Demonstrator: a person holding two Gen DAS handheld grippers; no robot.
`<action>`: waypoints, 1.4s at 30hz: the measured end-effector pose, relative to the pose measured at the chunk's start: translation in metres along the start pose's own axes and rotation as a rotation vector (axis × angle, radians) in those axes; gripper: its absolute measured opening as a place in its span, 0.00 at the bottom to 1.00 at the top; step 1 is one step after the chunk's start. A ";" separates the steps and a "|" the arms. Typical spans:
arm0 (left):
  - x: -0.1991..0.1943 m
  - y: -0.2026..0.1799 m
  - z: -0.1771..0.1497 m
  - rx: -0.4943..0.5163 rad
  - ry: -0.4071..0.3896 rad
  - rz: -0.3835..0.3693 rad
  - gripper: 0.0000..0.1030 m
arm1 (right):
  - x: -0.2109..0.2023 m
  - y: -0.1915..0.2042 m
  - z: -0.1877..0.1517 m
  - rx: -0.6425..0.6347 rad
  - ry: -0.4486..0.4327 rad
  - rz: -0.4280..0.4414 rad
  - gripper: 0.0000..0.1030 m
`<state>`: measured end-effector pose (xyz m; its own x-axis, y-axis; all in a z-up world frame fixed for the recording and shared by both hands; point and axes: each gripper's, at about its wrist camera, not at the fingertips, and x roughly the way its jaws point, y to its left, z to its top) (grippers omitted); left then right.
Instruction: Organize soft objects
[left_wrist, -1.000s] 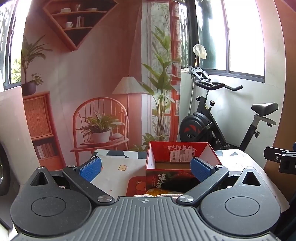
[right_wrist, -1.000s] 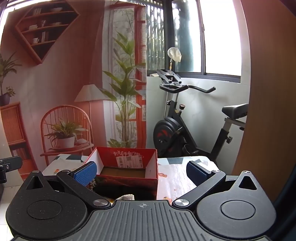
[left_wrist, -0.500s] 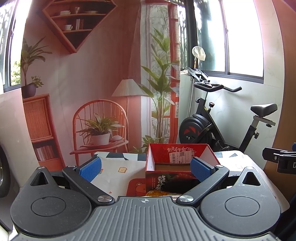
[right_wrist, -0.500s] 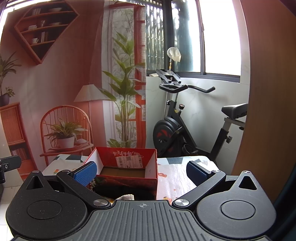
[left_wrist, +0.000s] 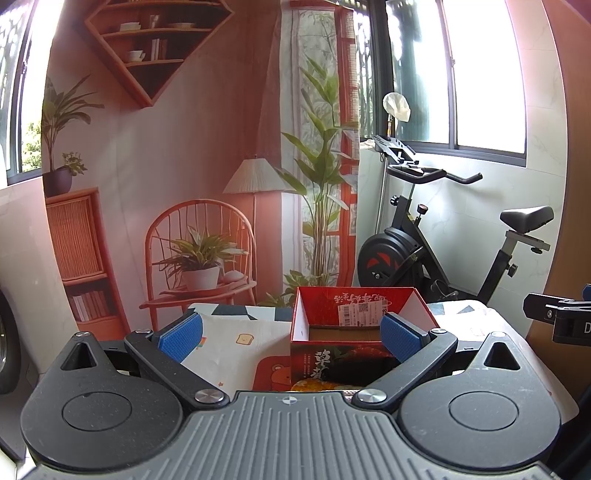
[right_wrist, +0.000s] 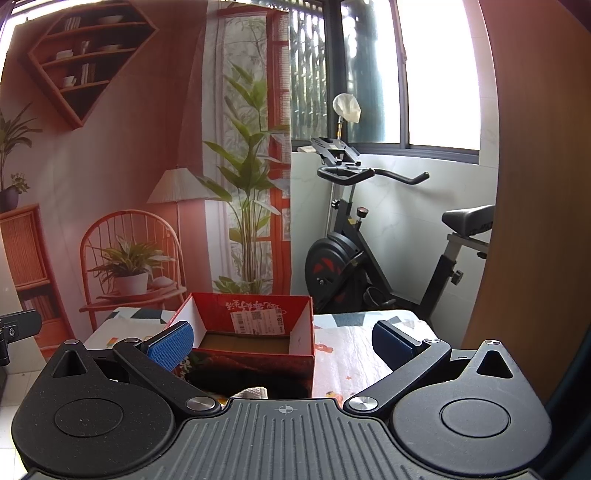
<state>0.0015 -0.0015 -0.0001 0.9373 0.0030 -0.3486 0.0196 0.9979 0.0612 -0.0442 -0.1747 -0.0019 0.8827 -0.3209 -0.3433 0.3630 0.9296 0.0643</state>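
Note:
An open red cardboard box (left_wrist: 360, 332) (right_wrist: 255, 332) stands on a table with a patterned cloth (left_wrist: 236, 339) (right_wrist: 351, 350); I see nothing inside it. My left gripper (left_wrist: 291, 334) is open and empty, held in front of the box. My right gripper (right_wrist: 280, 341) is open and empty, also in front of the box. A bit of an orange soft object (left_wrist: 310, 386) shows just below the box in the left wrist view, and a pale cloth edge (right_wrist: 253, 391) in the right wrist view; both are mostly hidden by the gripper bodies.
A black exercise bike (left_wrist: 424, 236) (right_wrist: 369, 251) stands behind the table at the right. A printed backdrop with chair and plants (left_wrist: 199, 236) hangs behind. A wooden panel (right_wrist: 535, 221) is at the right. The right gripper's tip (left_wrist: 557, 317) shows at the right edge.
The left wrist view has tilted up slightly, so the box sits lower and the soft objects below it are more hidden. The right wrist view is unchanged.

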 end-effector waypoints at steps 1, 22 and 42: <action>0.000 0.000 0.000 0.000 0.000 0.000 1.00 | 0.000 0.000 0.000 0.000 0.000 0.000 1.00; 0.000 0.000 0.000 0.000 0.000 0.000 1.00 | 0.001 0.002 -0.001 0.003 0.001 -0.001 1.00; 0.001 0.000 -0.001 -0.002 0.002 -0.003 1.00 | 0.002 0.002 0.000 0.006 0.000 -0.001 1.00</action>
<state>0.0024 -0.0012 -0.0016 0.9366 0.0001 -0.3504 0.0217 0.9981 0.0583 -0.0412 -0.1732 -0.0030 0.8821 -0.3220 -0.3438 0.3660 0.9280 0.0698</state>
